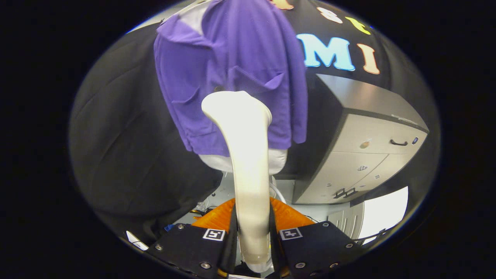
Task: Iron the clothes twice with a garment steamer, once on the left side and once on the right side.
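A purple short-sleeved shirt [232, 73] with two chest pockets hangs on a white dress form [217, 161] ahead of me. A cream-white garment steamer [248, 155] rises from between my fingers, its wide head tilted up toward the shirt's lower middle, just below the pockets. Whether the head touches the cloth I cannot tell. My gripper [252, 228] is shut on the steamer's handle, a finger pressing on each side.
A grey cabinet [360, 151] with drawers and a dark handle stands to the right of the shirt. Black cloth hangs to the left and behind. A pale floor with some cables [205, 201] lies below the dress form.
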`<state>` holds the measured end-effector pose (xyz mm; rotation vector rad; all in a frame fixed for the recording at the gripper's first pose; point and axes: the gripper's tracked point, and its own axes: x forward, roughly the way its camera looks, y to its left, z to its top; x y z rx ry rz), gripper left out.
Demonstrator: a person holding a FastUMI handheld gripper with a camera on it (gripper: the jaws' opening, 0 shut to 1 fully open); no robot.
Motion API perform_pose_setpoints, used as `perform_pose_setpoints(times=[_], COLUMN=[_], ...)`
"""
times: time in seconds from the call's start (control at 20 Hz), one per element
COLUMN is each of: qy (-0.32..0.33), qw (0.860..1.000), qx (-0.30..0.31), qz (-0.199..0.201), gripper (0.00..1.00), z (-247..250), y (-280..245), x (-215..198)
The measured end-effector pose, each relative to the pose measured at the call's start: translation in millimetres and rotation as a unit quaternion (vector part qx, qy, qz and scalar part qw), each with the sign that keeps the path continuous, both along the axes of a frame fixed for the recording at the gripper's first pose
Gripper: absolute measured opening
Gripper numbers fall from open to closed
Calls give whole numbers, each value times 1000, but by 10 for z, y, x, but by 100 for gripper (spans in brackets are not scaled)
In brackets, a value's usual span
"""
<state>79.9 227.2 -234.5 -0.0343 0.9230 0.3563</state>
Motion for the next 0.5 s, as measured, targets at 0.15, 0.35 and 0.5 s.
perform_pose_setpoints(times=[0.15, 0.35, 0.5], qy=[-21, -59, -105], qw=[999, 996, 990], qx=[29, 54, 70], qz=[-24, -49, -56], gripper=[36, 37, 36], z=[337, 807, 1217], y=[-456, -1055, -1336], x=[125, 338, 466])
